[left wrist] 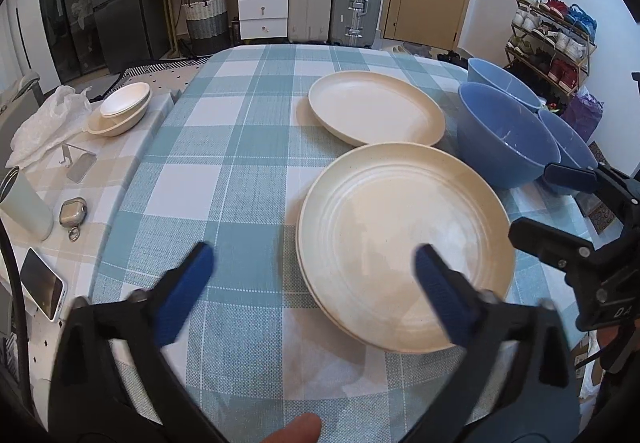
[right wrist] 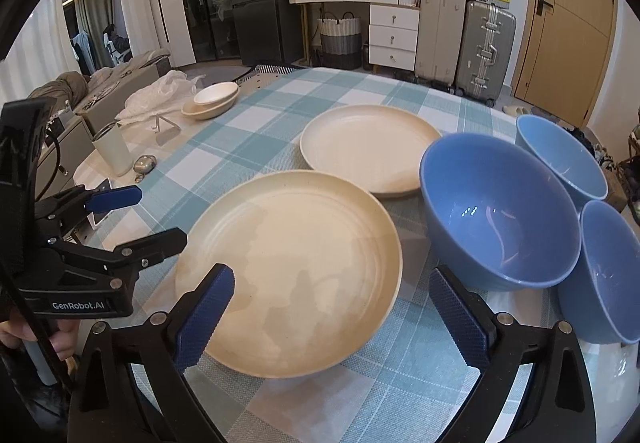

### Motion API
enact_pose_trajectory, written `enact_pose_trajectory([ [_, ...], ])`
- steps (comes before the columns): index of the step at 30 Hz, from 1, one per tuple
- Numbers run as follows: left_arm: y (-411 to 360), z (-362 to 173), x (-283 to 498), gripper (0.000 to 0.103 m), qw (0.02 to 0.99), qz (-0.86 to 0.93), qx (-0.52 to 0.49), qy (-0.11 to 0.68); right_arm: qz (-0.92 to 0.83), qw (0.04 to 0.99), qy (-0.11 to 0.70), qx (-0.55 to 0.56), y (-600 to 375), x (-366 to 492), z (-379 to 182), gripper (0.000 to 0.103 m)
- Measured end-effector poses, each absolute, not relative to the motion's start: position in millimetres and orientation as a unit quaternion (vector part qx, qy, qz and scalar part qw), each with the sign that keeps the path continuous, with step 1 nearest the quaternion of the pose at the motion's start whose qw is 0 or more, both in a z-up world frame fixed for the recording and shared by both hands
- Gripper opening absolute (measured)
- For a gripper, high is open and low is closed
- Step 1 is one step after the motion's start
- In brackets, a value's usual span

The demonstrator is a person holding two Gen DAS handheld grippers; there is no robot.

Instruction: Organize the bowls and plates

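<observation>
Left wrist view: left tongs (left wrist: 312, 275) gape wide, empty, above the near plates (left wrist: 404, 247) (two stacked) on the checked counter (left wrist: 224, 171). Right tongs (right wrist: 332, 303) gape just as wide, gripping nothing. Farther off lie another plate (right wrist: 370, 147) and three blue bowls (right wrist: 500, 209).

Two cream plates (right wrist: 288, 271), (right wrist: 370, 149), three blue bowls (right wrist: 500, 211) beside them
</observation>
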State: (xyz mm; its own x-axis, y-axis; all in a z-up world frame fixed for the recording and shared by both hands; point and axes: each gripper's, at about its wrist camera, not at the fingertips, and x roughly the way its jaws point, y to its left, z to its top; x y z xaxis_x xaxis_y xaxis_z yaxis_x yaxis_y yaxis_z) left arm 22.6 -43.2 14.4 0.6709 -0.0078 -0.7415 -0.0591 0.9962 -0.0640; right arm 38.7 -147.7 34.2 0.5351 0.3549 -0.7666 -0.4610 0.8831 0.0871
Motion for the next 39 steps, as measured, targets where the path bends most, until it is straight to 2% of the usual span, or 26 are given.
enact_pose_trajectory([
  [20,-28.2,77.4,45.8,0.101,0.927,0.024,-0.045,0.372,0.24,0.89,0.386,-0.047,-162.1,81.0,102.3,0.101],
  [39,-17.7,86.1,104.9,0.101,0.92,0.032,-0.051,0.386,0.238,0.877,0.415,-0.039,-166.3,153.2,107.0,0.101],
])
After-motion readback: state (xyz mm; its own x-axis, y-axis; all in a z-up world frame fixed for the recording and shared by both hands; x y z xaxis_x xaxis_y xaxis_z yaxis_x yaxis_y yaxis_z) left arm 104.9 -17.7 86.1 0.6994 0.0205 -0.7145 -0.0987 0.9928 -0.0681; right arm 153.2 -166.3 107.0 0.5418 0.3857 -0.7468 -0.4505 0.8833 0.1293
